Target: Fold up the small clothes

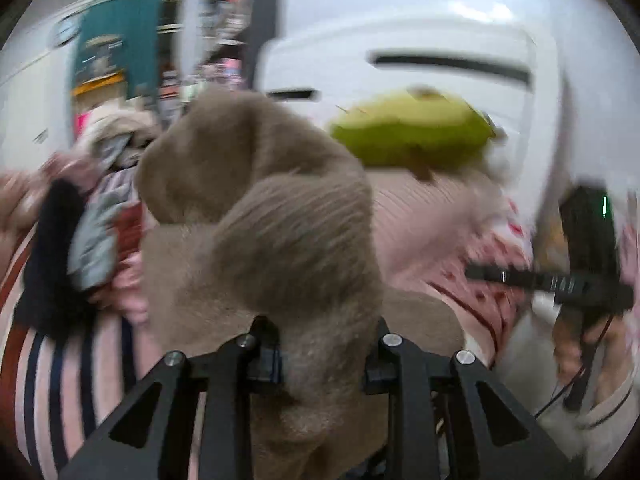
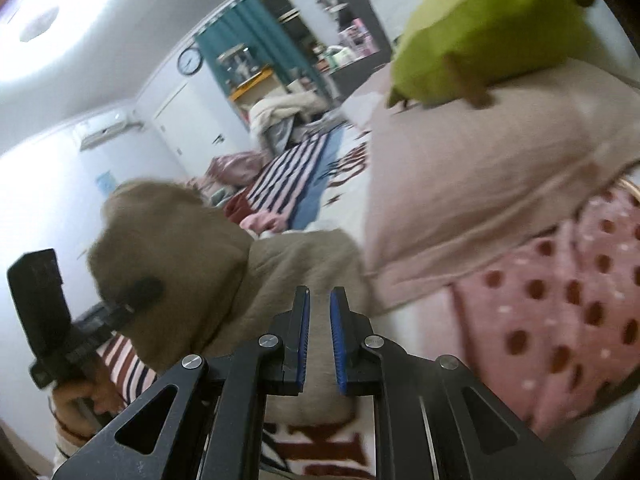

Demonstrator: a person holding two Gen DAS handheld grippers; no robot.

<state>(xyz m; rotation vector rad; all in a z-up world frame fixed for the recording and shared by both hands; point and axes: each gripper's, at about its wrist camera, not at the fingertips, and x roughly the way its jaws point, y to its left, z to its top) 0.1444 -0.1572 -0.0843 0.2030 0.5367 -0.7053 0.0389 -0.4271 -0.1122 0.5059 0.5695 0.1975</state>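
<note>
L gripper (image 1: 324, 356) clamped on tan fleece garment (image 1: 256, 216), lifted above bed (image 2: 348, 204), fabric bunched up betw its fingers. R gripper (image 2: 319, 340) jaws a narrow gap apart, holding nothing, just over garment's lower part. Green plush (image 2: 492, 28) sits on beige pillow (image 2: 480, 184) beyond

Black tool (image 2: 319, 336), blue pads (image 2: 341, 344)
</note>
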